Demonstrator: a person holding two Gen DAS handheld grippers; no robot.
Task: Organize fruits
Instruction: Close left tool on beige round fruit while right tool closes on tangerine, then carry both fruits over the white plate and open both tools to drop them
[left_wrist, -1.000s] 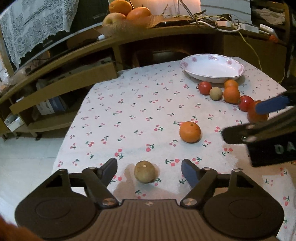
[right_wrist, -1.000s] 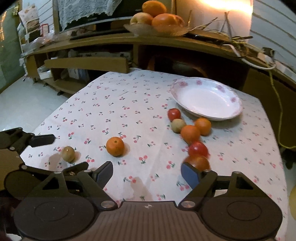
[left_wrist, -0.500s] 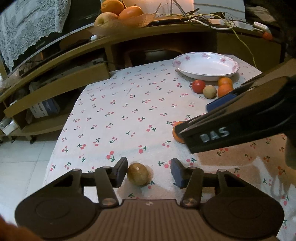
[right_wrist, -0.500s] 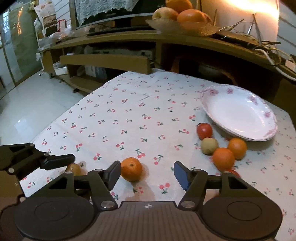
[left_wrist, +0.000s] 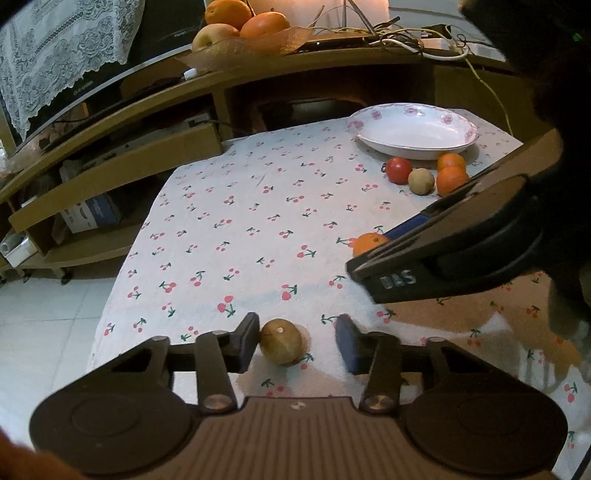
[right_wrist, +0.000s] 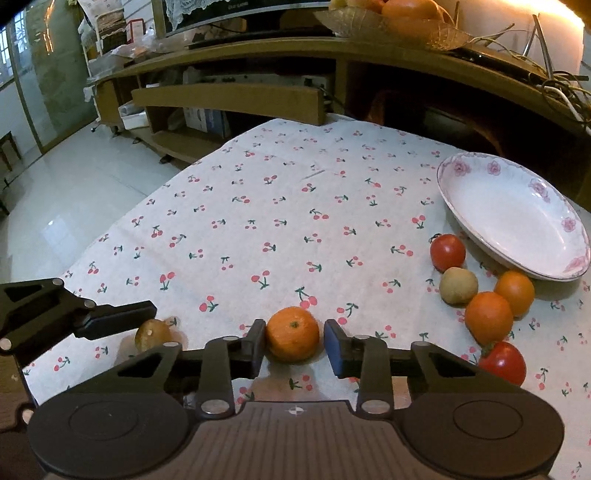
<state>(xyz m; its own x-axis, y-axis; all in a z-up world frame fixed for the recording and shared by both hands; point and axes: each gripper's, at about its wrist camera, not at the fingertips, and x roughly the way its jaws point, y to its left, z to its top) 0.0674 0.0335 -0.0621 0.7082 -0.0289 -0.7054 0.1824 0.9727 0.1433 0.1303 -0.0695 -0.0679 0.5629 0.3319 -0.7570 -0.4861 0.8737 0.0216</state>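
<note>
The left gripper (left_wrist: 297, 341) sits low over the worktop (left_wrist: 258, 229), its fingers (left_wrist: 246, 341) apart around a brown fruit (left_wrist: 280, 346) — the left one touching or nearly touching it, the right one clear. The right gripper (right_wrist: 294, 347) brackets an orange (right_wrist: 293, 333), fingers (right_wrist: 334, 349) narrow but with a sliver of gap on the right. Farther off, two tomatoes (right_wrist: 447, 252), another brown fruit (right_wrist: 458, 285) and two oranges (right_wrist: 488, 317) cluster just beside the flowered plate (right_wrist: 480, 173) — nothing lies in it.
</note>
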